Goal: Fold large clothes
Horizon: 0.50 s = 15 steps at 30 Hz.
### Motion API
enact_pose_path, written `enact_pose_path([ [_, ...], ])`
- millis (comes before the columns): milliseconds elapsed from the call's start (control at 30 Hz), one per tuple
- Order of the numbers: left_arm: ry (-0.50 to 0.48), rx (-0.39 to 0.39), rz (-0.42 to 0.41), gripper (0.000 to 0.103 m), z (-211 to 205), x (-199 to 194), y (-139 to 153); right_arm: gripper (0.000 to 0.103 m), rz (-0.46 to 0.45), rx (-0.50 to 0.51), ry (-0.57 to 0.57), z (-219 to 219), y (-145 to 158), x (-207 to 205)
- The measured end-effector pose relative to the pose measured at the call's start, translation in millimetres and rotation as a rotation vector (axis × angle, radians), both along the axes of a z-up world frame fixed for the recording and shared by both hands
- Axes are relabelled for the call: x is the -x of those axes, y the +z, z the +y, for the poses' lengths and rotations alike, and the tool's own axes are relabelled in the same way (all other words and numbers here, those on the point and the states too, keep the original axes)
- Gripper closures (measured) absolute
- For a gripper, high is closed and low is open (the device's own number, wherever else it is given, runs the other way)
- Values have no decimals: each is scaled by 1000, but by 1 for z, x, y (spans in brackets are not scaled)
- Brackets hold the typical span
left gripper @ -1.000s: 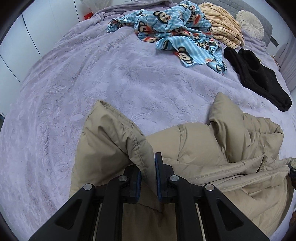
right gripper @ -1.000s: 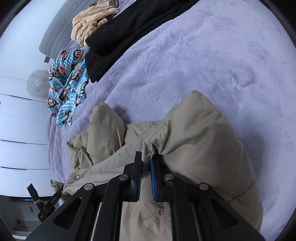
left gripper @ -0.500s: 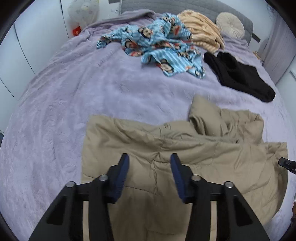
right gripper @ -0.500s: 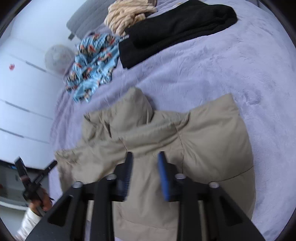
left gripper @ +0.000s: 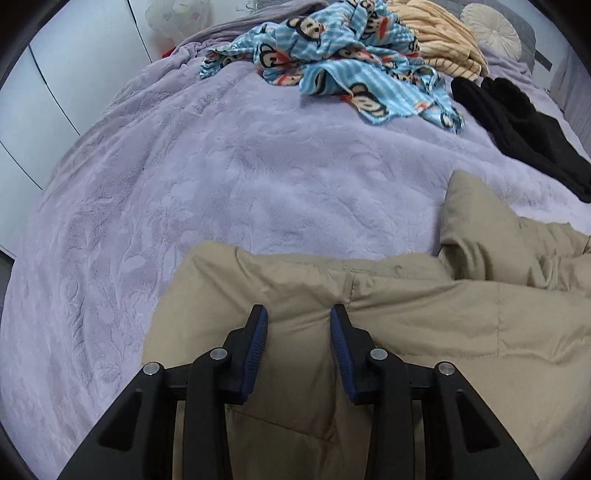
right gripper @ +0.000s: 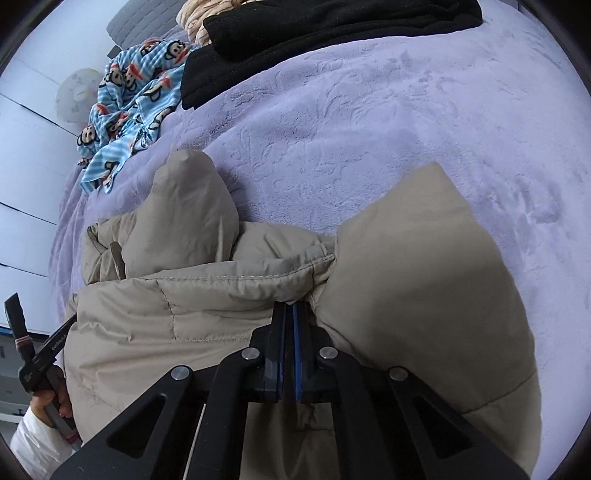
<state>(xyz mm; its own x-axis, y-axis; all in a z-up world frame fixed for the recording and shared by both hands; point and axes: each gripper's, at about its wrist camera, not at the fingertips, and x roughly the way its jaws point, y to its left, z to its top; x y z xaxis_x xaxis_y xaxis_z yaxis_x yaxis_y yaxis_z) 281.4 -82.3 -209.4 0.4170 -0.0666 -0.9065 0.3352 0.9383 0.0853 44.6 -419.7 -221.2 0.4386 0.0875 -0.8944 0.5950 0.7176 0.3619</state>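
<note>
A beige padded jacket [left gripper: 424, 321] lies on a lilac bedspread [left gripper: 221, 177], its hood standing up at the right. My left gripper [left gripper: 299, 317] is open, its fingers straddling a fold near the jacket's left shoulder without pinching it. In the right wrist view the jacket [right gripper: 221, 302] shows with its hood at upper left. My right gripper [right gripper: 290, 312] is shut on a seam fold of the jacket by the right sleeve [right gripper: 424, 266]. The left gripper also shows at the lower left edge of the right wrist view [right gripper: 40, 354], held by a hand.
At the far side of the bed lie a blue monkey-print garment [left gripper: 343, 62], a cream striped garment [left gripper: 439, 37], a black garment [left gripper: 524, 129] and a round pillow [left gripper: 491, 26]. White wardrobe doors [left gripper: 74, 62] stand at the left. The bedspread [right gripper: 406, 118] stretches beyond the jacket.
Both grippers let go of the jacket and opened half a second ago. Since then both have moved closer to the jacket; the right one has shut on a seam fold, the left stays open.
</note>
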Motion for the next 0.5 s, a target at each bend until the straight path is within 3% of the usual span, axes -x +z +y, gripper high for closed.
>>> enact_pose_path([
  [100,30,-38,-52,64,16,-15,4,101,6,90,-34,-12,10,14],
  [200,99,-27,24,64,34,-34,-22,102,21,41,-80,-32,-11,26],
  [333,115,-50,5,62,31,-39,-41,102,-3,36,-109,-37,-32,27],
  [500,135,-74,15,60,27,-48,-47,102,5,15,-135,-41,-34,19],
])
